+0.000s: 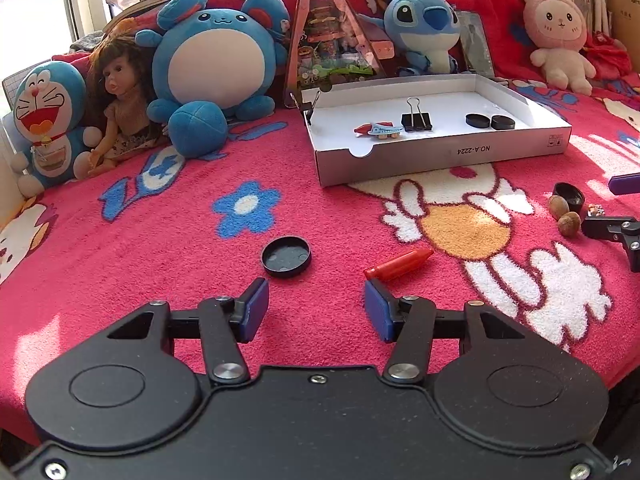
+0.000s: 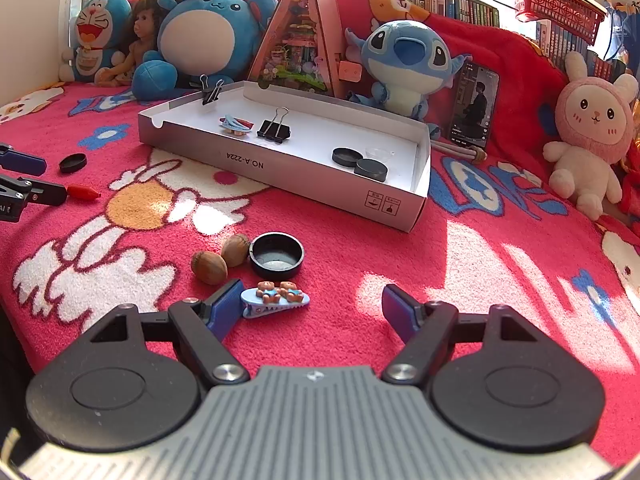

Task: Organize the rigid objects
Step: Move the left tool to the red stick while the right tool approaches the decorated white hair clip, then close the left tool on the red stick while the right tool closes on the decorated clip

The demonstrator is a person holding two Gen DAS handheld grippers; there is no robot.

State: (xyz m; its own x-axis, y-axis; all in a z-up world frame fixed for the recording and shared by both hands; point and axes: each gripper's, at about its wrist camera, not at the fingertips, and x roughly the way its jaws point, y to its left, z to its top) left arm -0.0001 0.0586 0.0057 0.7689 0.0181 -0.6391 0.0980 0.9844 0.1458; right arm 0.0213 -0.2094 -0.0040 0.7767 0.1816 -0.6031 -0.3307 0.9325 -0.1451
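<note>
Grippers both tilt down over the blanket (image 1: pixel 120 240). Left gripper (image 1: pixel 316 308) gapes empty, red crayon (image 1: pixel 400 266) just past its right fingertip. Right gripper (image 2: pixel 312 306) is spread wide, bear clip (image 2: pixel 276 300) touching its left pad.

Both views are bright and sharp. Daylight enters from windows (image 1: pixel 36 16) at the upper left, blown out to white there. Sunlit patches and soft shadow stripes fall across the red blanket (image 2: pixel 500 264) at the right. Fisheye distortion bends the edges, and dark vignetting rounds the right wrist view's corners.
</note>
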